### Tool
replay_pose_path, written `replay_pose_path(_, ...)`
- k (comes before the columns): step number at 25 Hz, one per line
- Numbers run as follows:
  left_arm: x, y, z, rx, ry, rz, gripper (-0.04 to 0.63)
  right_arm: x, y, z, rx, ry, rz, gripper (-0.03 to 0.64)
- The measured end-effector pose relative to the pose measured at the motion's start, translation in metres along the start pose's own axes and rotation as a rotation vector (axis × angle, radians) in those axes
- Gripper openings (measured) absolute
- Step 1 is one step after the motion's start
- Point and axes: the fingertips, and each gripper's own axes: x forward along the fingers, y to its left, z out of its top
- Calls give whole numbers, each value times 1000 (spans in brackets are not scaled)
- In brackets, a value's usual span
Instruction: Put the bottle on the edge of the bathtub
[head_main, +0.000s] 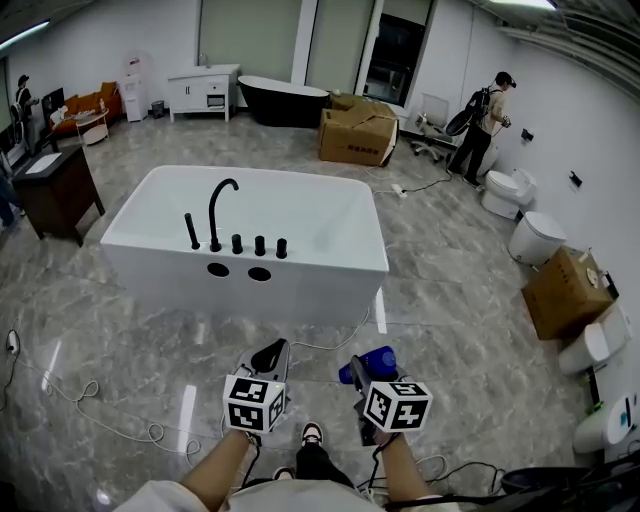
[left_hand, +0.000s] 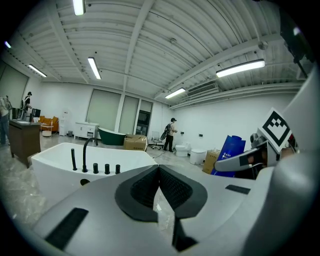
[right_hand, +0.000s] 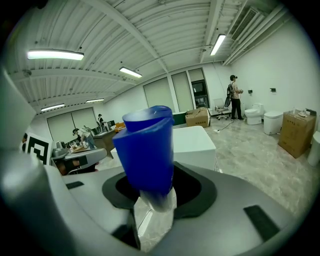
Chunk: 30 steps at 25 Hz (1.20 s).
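A white bathtub (head_main: 372, 262) stands in the middle of the floor in the head view, with a black faucet (head_main: 218, 210) on its near rim. My right gripper (head_main: 362, 372) is low at the bottom, short of the tub, shut on a blue bottle (head_main: 372, 362). In the right gripper view the bottle (right_hand: 147, 150) sticks out between the jaws, with the tub (right_hand: 192, 142) behind it. My left gripper (head_main: 270, 352) hangs beside it to the left, shut with nothing in it. The left gripper view shows its pads (left_hand: 150, 187) meeting, the tub (left_hand: 55, 160) ahead and the bottle (left_hand: 230, 152) at right.
Cardboard boxes (head_main: 357, 132) sit beyond the tub and another box (head_main: 565, 290) at right, next to toilets (head_main: 535, 238). A dark desk (head_main: 58, 190) stands left. A cable (head_main: 100, 415) lies on the floor. A person (head_main: 485, 120) stands at the far right; a black tub (head_main: 282, 100) is at the back.
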Motion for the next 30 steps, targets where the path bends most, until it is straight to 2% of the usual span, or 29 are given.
replay_pose_path(16, 78, 8, 26, 15, 2, 7, 17, 57, -43, 51, 7, -9, 21, 173)
replay_pose_path(30, 129, 25, 32, -3, 33, 81, 17, 111, -78, 75, 24, 37, 59, 173)
